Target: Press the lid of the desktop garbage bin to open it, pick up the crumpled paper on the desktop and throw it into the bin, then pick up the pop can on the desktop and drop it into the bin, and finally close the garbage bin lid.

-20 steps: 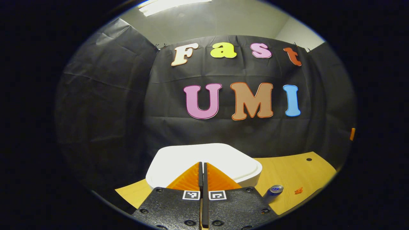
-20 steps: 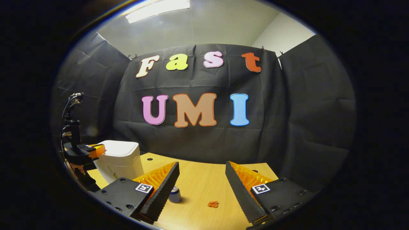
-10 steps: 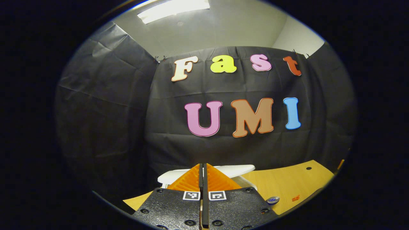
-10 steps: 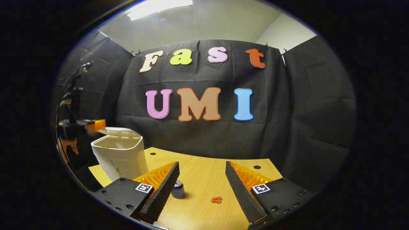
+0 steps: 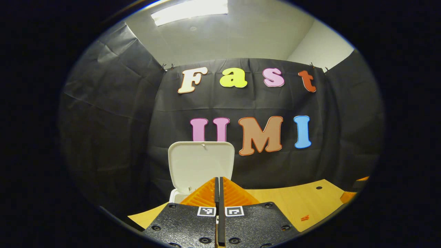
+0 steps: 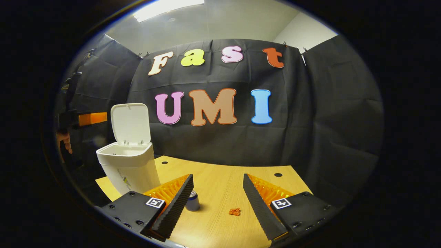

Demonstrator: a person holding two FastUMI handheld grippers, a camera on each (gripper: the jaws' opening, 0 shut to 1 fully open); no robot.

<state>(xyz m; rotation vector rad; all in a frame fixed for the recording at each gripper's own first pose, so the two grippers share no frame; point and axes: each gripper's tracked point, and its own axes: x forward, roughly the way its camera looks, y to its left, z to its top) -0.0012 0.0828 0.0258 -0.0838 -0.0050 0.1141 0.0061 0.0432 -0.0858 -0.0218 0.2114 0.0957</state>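
Garbage bin (image 6: 128, 168) stands at the lower left of the right gripper view on the tabletop (image 6: 220, 186), its lid (image 6: 130, 123) swung upright and its mouth bare. At the far left edge of that frame the left hand-held gripper (image 6: 92, 119) hangs level with the lid and apart from it; in the left gripper view its fingers lie pressed together with nothing between them, the lid (image 5: 201, 164) rising just beyond their tips. Right of the bin, low in the right gripper view, the pop can (image 6: 193, 200) stands upright, and farther right the crumpled paper (image 6: 235, 212) lies on the wood, well apart from the bin. The right hand-held gripper (image 6: 217, 187) is spread wide and empty, the paper showing between its fingers. The paper likely goes next: the fingers should drop low and straddle it squarely before closing, since so small and light a scrap could skid or slip out. The left hand-held gripper should keep off the lid.
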